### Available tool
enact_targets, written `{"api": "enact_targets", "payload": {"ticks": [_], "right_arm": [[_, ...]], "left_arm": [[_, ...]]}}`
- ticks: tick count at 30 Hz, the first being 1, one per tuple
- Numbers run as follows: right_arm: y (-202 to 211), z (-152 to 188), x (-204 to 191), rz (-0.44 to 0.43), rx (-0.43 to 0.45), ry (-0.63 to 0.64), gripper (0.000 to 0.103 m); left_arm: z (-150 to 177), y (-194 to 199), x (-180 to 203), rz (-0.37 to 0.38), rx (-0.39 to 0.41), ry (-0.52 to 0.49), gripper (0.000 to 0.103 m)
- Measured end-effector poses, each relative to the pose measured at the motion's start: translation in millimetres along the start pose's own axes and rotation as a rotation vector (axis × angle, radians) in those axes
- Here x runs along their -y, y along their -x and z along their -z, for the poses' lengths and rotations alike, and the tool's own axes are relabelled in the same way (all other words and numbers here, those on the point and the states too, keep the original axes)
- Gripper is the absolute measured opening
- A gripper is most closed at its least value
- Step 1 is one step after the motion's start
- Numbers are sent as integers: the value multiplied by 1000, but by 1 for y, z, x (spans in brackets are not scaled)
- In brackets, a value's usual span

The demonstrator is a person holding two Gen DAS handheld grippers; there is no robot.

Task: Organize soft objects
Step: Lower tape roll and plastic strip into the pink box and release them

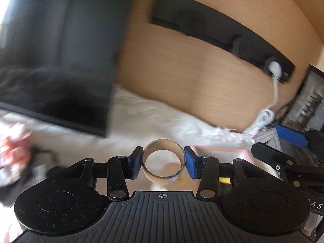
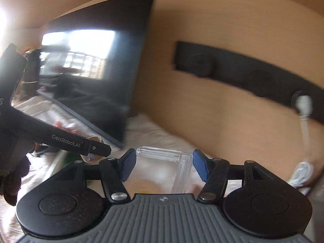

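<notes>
Ahead of me: light wooden wall panel (image 1: 182, 64), long black socket strip (image 1: 212, 26) with white plug and cable (image 1: 274, 70), large dark glossy screen (image 2: 97, 64), rumpled white bedding (image 1: 141, 117).

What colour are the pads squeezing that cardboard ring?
Blue pads grip the brown cardboard ring; clearest in the left wrist view.

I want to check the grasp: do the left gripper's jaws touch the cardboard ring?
Touching. The left wrist view shows the left gripper with both blue jaws pressed against opposite sides of the cardboard ring.
</notes>
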State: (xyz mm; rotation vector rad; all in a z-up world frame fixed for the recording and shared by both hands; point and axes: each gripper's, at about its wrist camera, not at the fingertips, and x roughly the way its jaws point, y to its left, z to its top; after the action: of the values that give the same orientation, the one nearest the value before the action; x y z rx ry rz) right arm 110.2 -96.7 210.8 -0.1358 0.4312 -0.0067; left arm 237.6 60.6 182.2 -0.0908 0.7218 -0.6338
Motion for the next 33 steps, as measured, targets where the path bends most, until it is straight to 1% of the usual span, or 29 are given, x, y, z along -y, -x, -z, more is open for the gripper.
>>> {"api": "enact_targets", "payload": {"ticks": [4, 7, 10, 13, 17, 20, 22, 24, 26, 29, 31, 33], "right_arm": [[9, 9, 37, 95, -9, -38, 62], [13, 20, 61, 154, -32, -70, 62], [16, 32, 81, 191, -62, -101, 62], [16, 47, 99, 213, -95, -143, 62], [10, 70, 113, 220, -160, -181, 62], [-1, 89, 115, 219, -217, -193, 62], [-11, 100, 115, 212, -244, -198, 62], [-22, 109, 114, 209, -263, -192, 62], [-28, 117, 111, 187, -268, -196, 62], [-41, 123, 112, 149, -297, -229, 62], [-43, 126, 115, 111, -303, -277, 62], [-42, 127, 114, 107, -310, -295, 63]], "left_arm": [[-12, -36, 33, 85, -47, -37, 49], [-14, -61, 57, 149, -99, -59, 49], [-12, -90, 82, 203, -171, -87, 49], [-7, -114, 100, 233, -237, -112, 49], [-4, -148, 112, 231, -302, -120, 49], [-2, -170, 116, 251, -352, -84, 49], [-2, -180, 119, 265, -369, -67, 49], [-1, -187, 122, 272, -373, -78, 49], [0, -193, 126, 266, -383, -111, 48], [4, -193, 134, 249, -383, -191, 48], [7, -191, 139, 219, -367, -259, 48], [10, -188, 145, 179, -343, -336, 48]]}}
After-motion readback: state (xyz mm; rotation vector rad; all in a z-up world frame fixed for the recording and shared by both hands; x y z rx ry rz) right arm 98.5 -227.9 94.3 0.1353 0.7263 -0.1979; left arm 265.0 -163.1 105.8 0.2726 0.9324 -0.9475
